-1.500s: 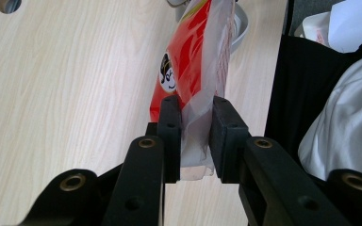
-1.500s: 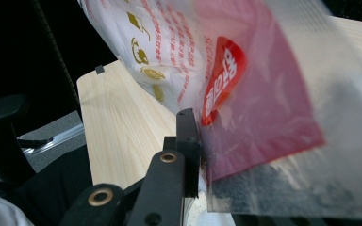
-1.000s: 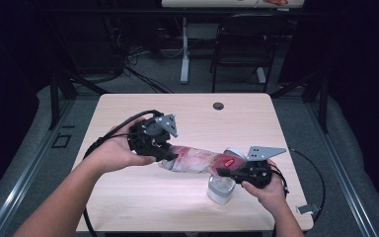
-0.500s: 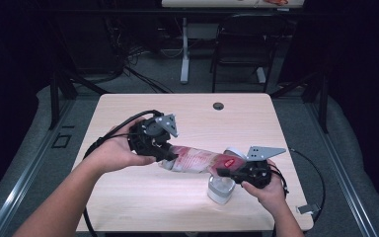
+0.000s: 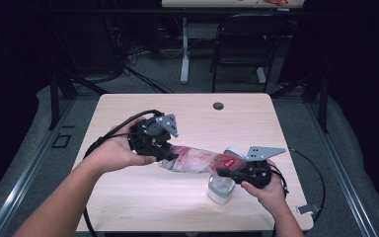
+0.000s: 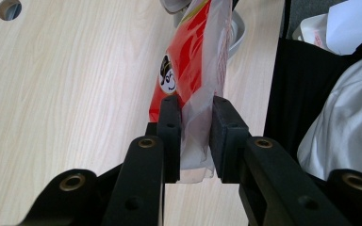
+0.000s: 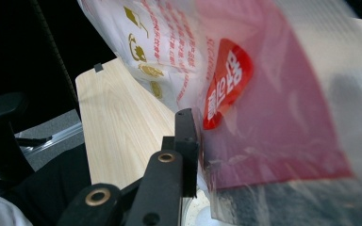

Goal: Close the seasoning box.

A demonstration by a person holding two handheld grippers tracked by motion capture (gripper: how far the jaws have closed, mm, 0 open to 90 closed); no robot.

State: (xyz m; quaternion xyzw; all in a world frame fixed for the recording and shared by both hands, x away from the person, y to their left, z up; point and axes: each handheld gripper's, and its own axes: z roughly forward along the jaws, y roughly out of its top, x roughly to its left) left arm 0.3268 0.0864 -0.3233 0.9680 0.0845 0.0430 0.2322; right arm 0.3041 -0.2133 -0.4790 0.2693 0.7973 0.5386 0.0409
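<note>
Red-and-white printed plastic snack bag (image 5: 197,159) held lengthwise above the pale wooden table (image 5: 128,197), stretched between two black hand-held grippers. At the left of the high view, the left gripper (image 5: 165,154), carried in the person's left hand (image 5: 111,153) with its grey three-cornered plate on top, is clamped on one end of the bag; in the left gripper view the two black jaws press the crinkled clear edge of the bag (image 6: 193,99) between them, a small cartoon face showing on the red print just beyond the pads. Midway, the bag hangs clear of the tabletop, slightly tilted down toward the right. At the right, the right gripper (image 5: 227,170), carried in the right hand (image 5: 266,190), meets the red end of the bag; in the right gripper view one jaw lies against the red film (image 7: 283,141) while the other is covered by it, so whether the pads press cannot be told. A small clear, rounded plastic container (image 5: 220,190) stands on the table directly beneath the right gripper. A round grommet hole (image 5: 218,105) marks the table's far edge.
</note>
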